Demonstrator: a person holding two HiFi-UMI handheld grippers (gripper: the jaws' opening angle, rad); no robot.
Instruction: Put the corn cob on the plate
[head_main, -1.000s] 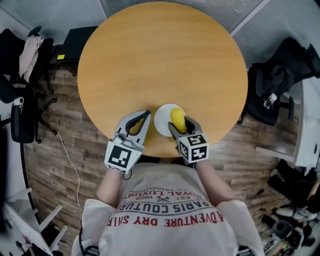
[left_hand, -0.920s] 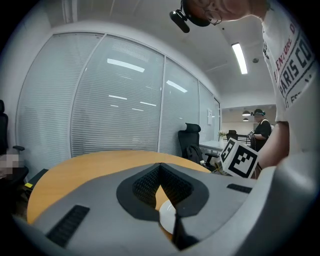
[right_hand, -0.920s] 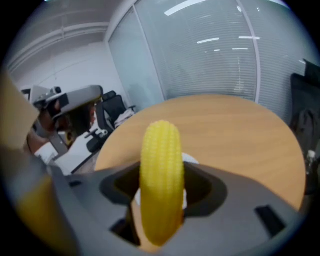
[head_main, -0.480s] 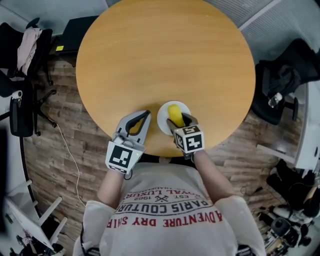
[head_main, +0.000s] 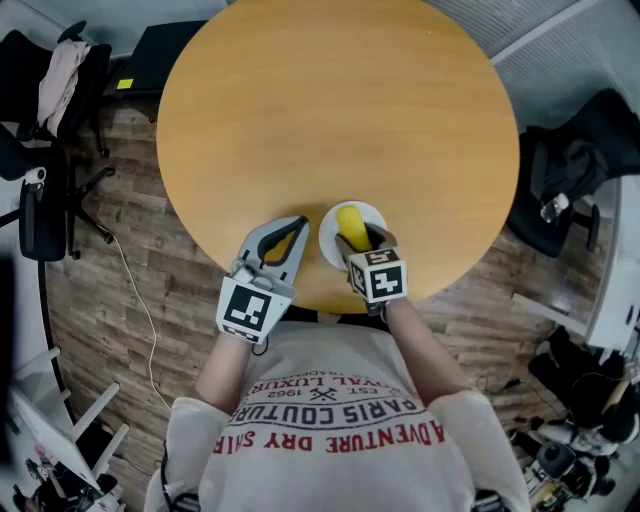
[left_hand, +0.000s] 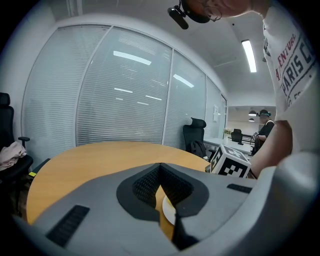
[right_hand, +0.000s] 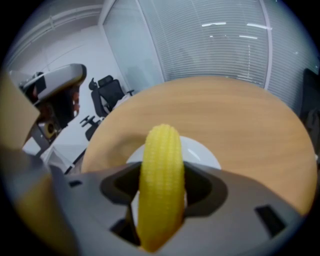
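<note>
A yellow corn cob (head_main: 349, 222) is clamped between the jaws of my right gripper (head_main: 360, 241), which is shut on it. The cob hangs over a small white plate (head_main: 328, 236) near the round table's front edge. In the right gripper view the corn cob (right_hand: 160, 175) stands upright between the fingers, and the plate (right_hand: 204, 153) shows behind and below it. I cannot tell if the cob touches the plate. My left gripper (head_main: 291, 228) sits just left of the plate, shut with nothing in it. In its own view the left gripper (left_hand: 160, 186) frames a sliver of the plate (left_hand: 168, 213).
The round wooden table (head_main: 330, 110) stretches away beyond the plate. Office chairs stand at the left (head_main: 40, 130) and right (head_main: 570, 170) of the table. The right gripper's marker cube (left_hand: 230, 163) shows in the left gripper view.
The right gripper has drawn back slightly toward the table's near edge with the corn still in it, over the plate. The left gripper has hardly moved.
</note>
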